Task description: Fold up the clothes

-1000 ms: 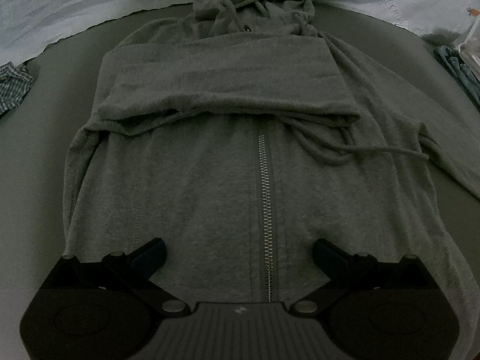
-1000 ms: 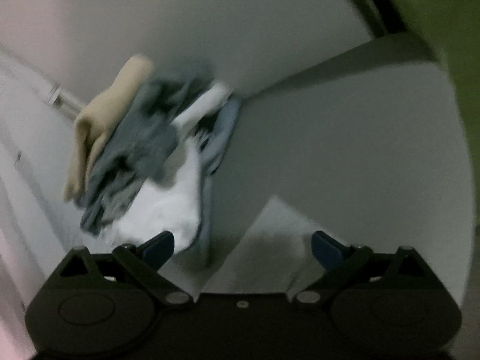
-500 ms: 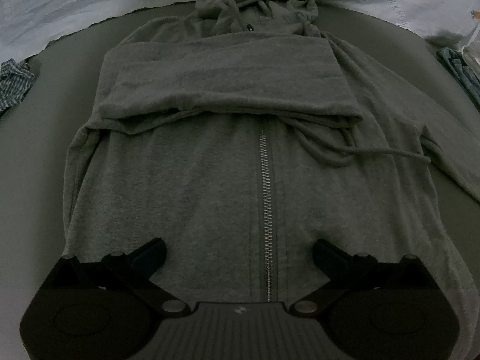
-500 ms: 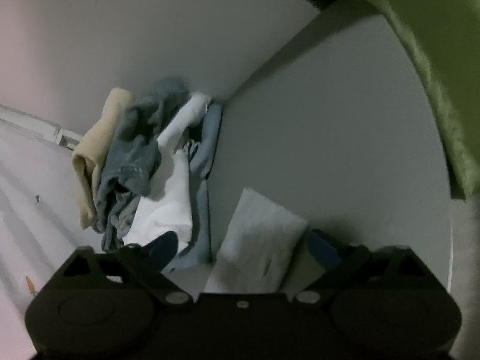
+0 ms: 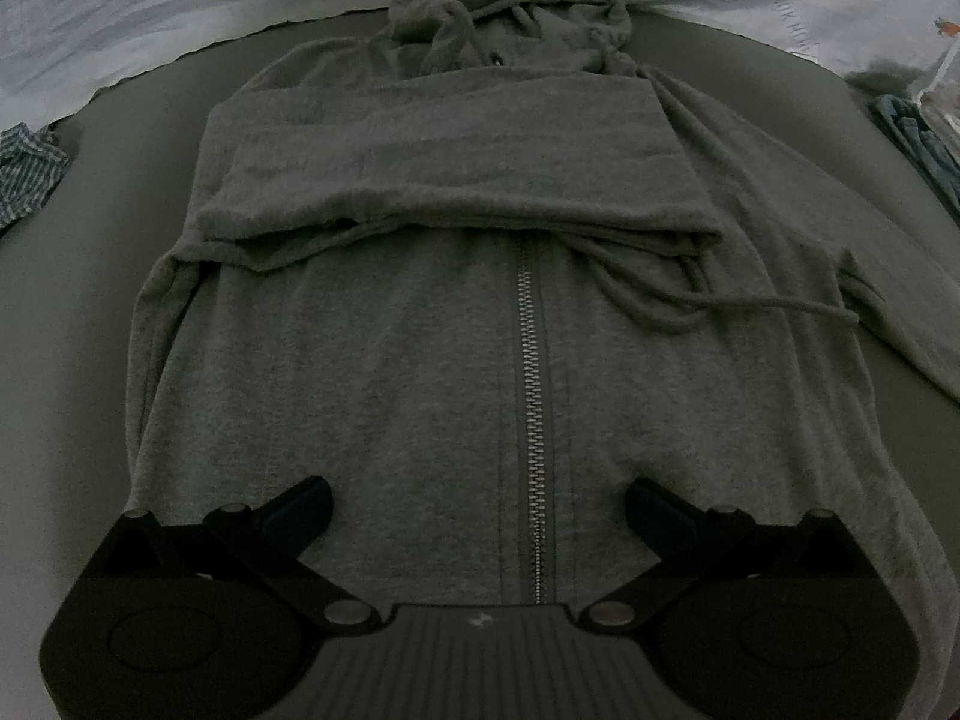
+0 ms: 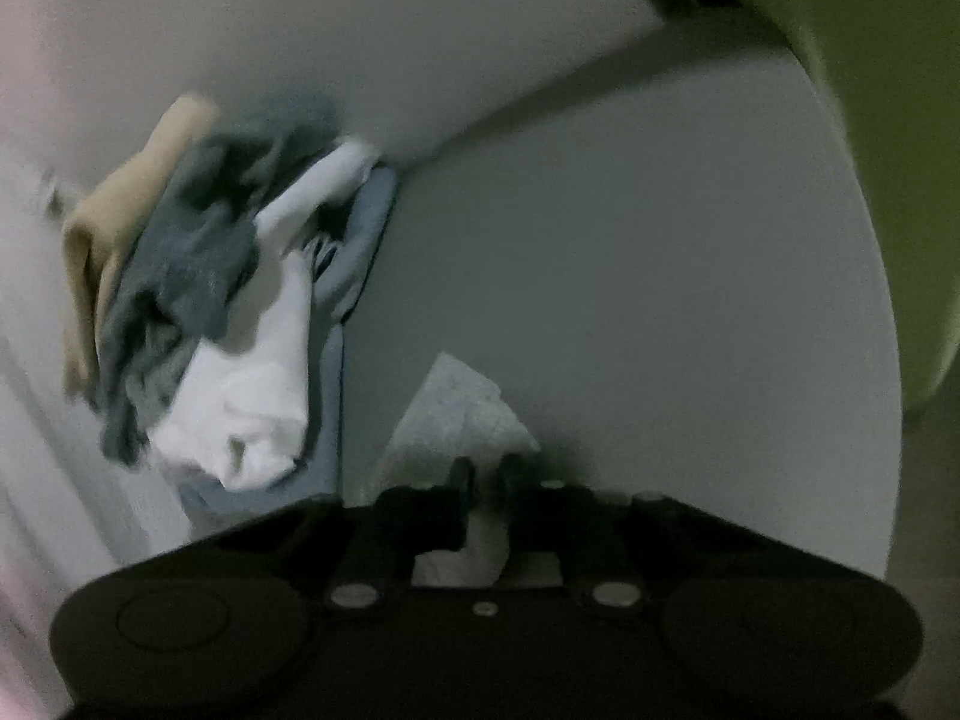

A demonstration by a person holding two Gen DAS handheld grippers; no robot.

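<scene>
- Left wrist view: a dark grey-green surface (image 5: 72, 312) fills the frame, bordered at the far side by pale bedding (image 5: 180, 18).
- A grey zip hoodie (image 5: 384, 372) lies flat on that surface, front up, hood (image 5: 528, 6) at the far end.
- One sleeve (image 5: 456, 174) is folded across the chest; the zipper (image 5: 531, 420) runs down the middle below it. A drawstring (image 5: 738, 306) trails to the right.
- The left gripper (image 5: 477, 507) hovers over the hoodie's hem, fingers spread wide, nothing between them.
- A striped cloth (image 5: 27, 174) sits at the left edge, bluish fabric (image 5: 918, 144) at the right edge.
- Right wrist view (blurred): a pale grey surface (image 6: 630, 276) meets a light wall (image 6: 300, 18); something green (image 6: 870, 90) sits at upper right.
- A heap of clothes (image 6: 210, 300), tan, grey-blue and white, lies in the corner to the left.
- The right gripper (image 6: 483, 480) is clenched on a white cloth (image 6: 462, 408), which pokes up between the fingers.
</scene>
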